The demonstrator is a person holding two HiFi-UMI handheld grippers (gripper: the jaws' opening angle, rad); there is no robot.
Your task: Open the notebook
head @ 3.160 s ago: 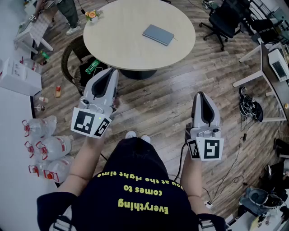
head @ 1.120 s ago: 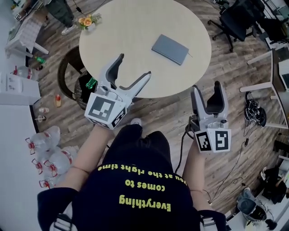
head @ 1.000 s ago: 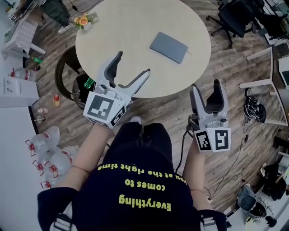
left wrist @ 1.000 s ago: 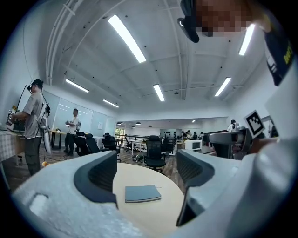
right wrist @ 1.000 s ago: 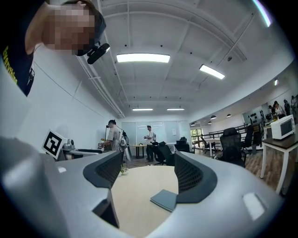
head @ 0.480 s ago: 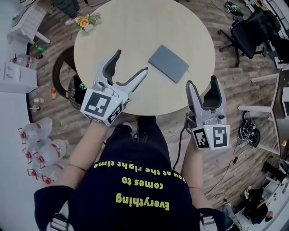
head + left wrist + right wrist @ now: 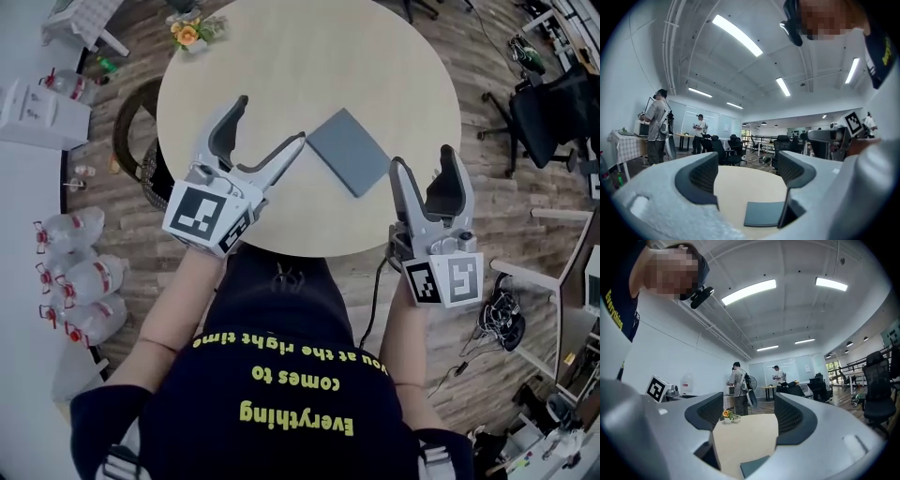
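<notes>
Nearest, the left tongs (image 7: 271,120) hang over the near part of the table (image 7: 281,47), jaws spread wide with nothing between them. The right tongs (image 7: 422,157) hover at the table's edge, at about 4 o'clock from them, jaws moderately apart and likewise empty. Just beyond, the notebook (image 7: 349,150) lies shut and flat on the table, turned corner-on to the person. It sits between the two, at about 2 o'clock from the left tongs and 11 o'clock from the right. One corner is just beside the left tongs' inner jaw tip, though neither tool seems to touch it. The likeliest trouble is the thin cover, which appears to sit flush on the pages. A jaw tip coming in too high would probably skate across it. One coming in too low could catch the whole book and lift or flip it instead of opening it. The tabletop looks smooth and nothing pins the book, so a sideways nudge may slide or spin it away. I cannot tell which edge is the spine, and prying there would only drag the book. Pinching pages along with the cover might crease them. Farther off, at 11 o'clock on the far rim, a small pot of flowers (image 7: 187,31) stands well apart and seems safe.
</notes>
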